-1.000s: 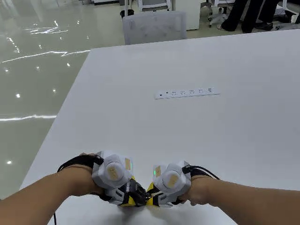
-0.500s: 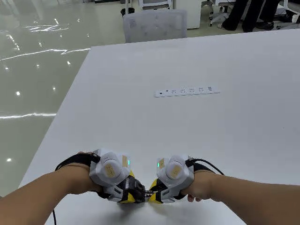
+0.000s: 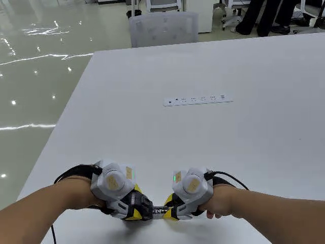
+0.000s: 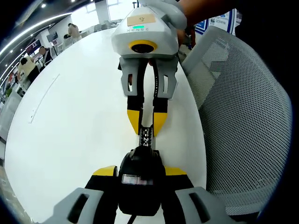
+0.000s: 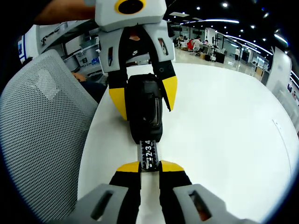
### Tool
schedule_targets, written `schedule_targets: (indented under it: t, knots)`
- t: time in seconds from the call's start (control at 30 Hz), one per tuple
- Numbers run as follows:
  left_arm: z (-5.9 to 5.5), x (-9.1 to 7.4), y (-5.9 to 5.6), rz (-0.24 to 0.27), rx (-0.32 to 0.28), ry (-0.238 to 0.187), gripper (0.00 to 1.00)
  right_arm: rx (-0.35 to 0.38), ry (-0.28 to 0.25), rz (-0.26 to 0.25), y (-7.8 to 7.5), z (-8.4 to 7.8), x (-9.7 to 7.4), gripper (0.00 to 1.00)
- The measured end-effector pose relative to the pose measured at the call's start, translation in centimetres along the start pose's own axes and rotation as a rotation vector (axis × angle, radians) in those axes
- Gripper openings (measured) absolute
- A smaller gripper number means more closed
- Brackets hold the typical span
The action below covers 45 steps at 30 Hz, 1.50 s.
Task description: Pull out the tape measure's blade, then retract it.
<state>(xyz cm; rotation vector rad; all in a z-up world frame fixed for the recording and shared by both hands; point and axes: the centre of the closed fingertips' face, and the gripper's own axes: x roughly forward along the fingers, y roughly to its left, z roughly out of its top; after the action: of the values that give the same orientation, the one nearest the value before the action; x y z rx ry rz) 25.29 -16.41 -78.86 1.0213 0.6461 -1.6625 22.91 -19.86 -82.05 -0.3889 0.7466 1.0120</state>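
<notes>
Clamps the tape measure (image 4: 140,186) in the left gripper (image 4: 140,171) at the near edge of the table (image 3: 203,137), anchoring it. Pinches the exposed blade (image 5: 148,151) in the right gripper (image 5: 149,166), set opposite for a straight pull.

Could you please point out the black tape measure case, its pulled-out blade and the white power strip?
Black tape measure case (image 5: 145,107): right gripper view, middle of its body.
Numbered tape measure blade (image 5: 148,151): right gripper view, on the printed numbers.
White power strip (image 3: 198,99): head view, on its middle sockets.
</notes>
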Motion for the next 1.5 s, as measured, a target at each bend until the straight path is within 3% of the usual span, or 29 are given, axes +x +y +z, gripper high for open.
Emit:
schedule_targets:
  t: [1.5]
  knots:
    - [0.0, 0.0, 0.1, 0.005, 0.002, -0.007, 0.32, 0.015, 0.021, -0.028, -0.3, -2.4, -2.5, 0.12]
